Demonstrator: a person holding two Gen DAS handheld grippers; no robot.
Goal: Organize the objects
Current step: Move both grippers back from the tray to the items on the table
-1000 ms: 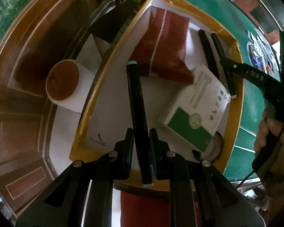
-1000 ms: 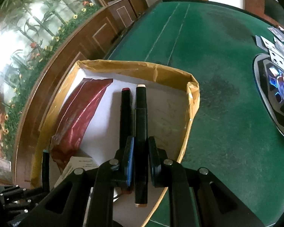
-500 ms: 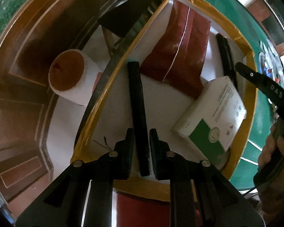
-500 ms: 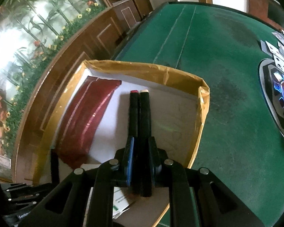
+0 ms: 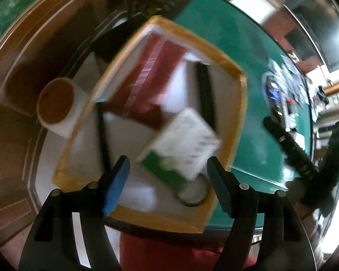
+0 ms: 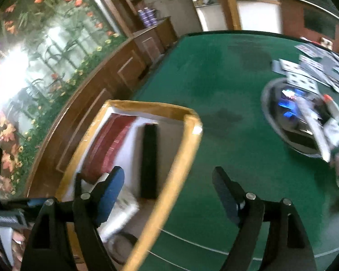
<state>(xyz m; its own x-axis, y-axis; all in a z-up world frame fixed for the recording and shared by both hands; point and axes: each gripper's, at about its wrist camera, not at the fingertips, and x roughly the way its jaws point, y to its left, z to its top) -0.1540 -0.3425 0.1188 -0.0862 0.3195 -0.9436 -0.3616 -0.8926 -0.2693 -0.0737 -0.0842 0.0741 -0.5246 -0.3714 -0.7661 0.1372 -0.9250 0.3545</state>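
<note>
A yellow-rimmed white box (image 5: pixel 241 117) (image 6: pixel 183 151) stands on the green table. Inside it lie a dark red packet (image 5: pixel 151 83) (image 6: pixel 110 144), a white-and-green carton (image 5: pixel 183 144), a round lid (image 5: pixel 192 195), one black marker (image 5: pixel 102 133) along the left wall and a pair of black markers (image 5: pixel 205 94) (image 6: pixel 149 160) on the right. My left gripper (image 5: pixel 167 180) hovers above the box, its jaws opening, nothing between them. My right gripper (image 6: pixel 169 192) hangs over the box's right rim, its jaws opening too, empty. Both views are blurred.
A white paper roll with a brown core (image 5: pixel 56 106) sits on the wooden ledge left of the box. A dark round tray of cards and small items (image 6: pixel 305 122) lies on the green felt (image 6: pixel 226 79) to the right. Red fabric (image 5: pixel 169 253) shows below the box.
Both grippers were shut on black markers; now both have let go and pulled up and back. The markers lie in the box.
</note>
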